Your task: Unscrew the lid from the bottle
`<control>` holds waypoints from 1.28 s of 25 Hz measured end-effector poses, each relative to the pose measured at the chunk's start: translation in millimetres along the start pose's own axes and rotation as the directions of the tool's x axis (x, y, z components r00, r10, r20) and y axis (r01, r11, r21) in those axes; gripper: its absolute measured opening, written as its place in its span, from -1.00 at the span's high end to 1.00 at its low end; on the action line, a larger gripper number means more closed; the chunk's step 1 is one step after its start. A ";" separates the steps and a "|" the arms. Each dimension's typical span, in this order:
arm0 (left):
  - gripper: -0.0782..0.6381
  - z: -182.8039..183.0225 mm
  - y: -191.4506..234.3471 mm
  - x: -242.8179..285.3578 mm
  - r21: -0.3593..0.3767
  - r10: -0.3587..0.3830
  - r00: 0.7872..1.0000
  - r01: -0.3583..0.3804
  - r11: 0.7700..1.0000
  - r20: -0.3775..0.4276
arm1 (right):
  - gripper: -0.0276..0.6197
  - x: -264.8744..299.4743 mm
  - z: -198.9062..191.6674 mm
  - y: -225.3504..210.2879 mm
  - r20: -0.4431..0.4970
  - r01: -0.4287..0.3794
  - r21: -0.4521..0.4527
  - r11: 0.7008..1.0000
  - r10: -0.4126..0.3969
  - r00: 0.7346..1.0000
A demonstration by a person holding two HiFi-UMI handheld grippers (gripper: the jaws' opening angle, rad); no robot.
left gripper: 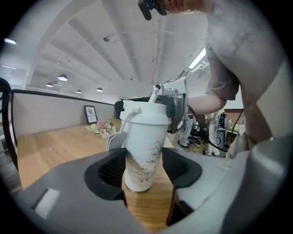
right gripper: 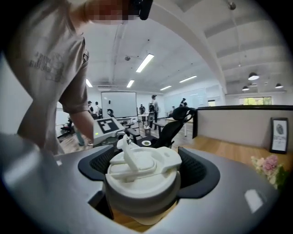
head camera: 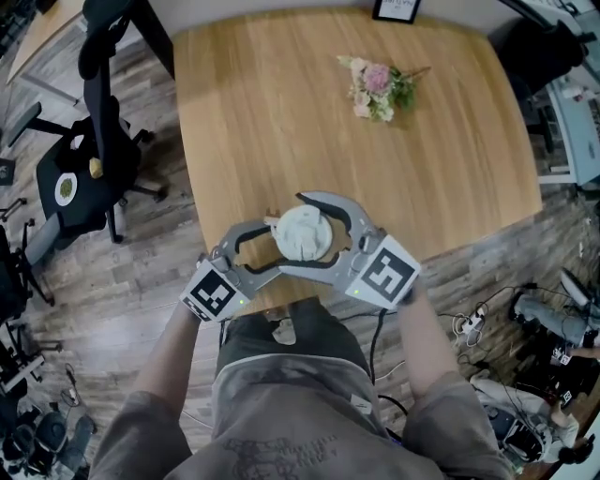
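Note:
A white bottle point(head camera: 302, 234) with a marbled pattern stands upright near the front edge of the wooden table point(head camera: 281, 112). Its white flip-top lid point(right gripper: 144, 167) is on the neck. My left gripper point(head camera: 277, 246) comes in from the left, and in the left gripper view its pads press both sides of the bottle's lower body point(left gripper: 144, 151). My right gripper point(head camera: 295, 232) reaches from the right at the top. Its wide jaws close round the lid, with the dark pads against the lid's rim on both sides.
A small bunch of pink flowers point(head camera: 380, 89) lies at the table's far right, with a framed picture point(head camera: 396, 9) behind it. A black office chair point(head camera: 84, 159) stands to the left of the table. Cables and gear point(head camera: 525, 347) lie on the floor at the right.

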State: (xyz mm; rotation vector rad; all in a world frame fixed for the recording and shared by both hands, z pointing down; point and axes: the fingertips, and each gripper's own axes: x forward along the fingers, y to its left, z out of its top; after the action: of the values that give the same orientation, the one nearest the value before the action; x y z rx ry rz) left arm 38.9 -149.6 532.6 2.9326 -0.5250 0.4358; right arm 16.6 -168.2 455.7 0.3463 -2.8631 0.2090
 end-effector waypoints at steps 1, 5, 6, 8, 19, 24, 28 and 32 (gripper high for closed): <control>0.08 -0.2 0.7 -0.9 -0.005 -0.033 0.999 0.033 0.999 -0.007 | -0.46 0.8 0.7 2.3 -0.007 -0.055 -0.014 0.998 0.055 0.998; 0.12 -0.2 2.7 -2.8 -0.023 -0.114 0.993 0.113 0.993 -0.029 | -0.46 2.1 -0.1 8.6 -0.054 -0.182 -0.058 0.982 0.179 0.982; 0.12 0.1 2.8 -2.7 -0.023 -0.117 0.993 0.116 0.993 -0.031 | -0.46 1.9 0.1 8.7 -0.056 -0.184 -0.060 0.981 0.181 0.982; 0.12 0.7 2.8 -2.8 -0.024 -0.113 0.993 0.113 0.993 -0.031 | -0.47 1.4 0.9 7.3 -0.050 -0.166 -0.057 0.984 0.163 0.985; 0.13 0.0 1.9 -2.9 -0.043 -0.096 0.995 0.095 0.995 -0.016 | -0.76 9.4 -13.9 11.1 -0.070 -0.131 0.010 0.991 0.131 0.989; 0.13 0.0 1.8 -2.8 -0.048 -0.097 0.995 0.096 0.994 -0.017 | -0.75 15.2 -15.9 11.7 -0.057 -0.136 -0.032 0.990 0.134 0.989; 0.14 -0.6 2.7 -2.3 -0.036 -0.102 0.994 0.102 0.994 -0.023 | -0.74 15.1 -16.0 10.6 -0.058 -0.151 -0.063 0.987 0.147 0.987; 0.14 -1.3 3.0 -2.3 -0.039 -0.107 0.994 0.106 0.994 -0.020 | -0.68 15.5 -20.7 8.9 -0.111 -0.143 -0.082 0.986 0.134 0.985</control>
State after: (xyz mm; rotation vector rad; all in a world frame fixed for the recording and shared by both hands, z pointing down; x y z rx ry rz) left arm 35.4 -151.4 533.3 2.8991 -0.3677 0.4397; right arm 4.4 -159.4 478.6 0.1152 -2.7826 0.1195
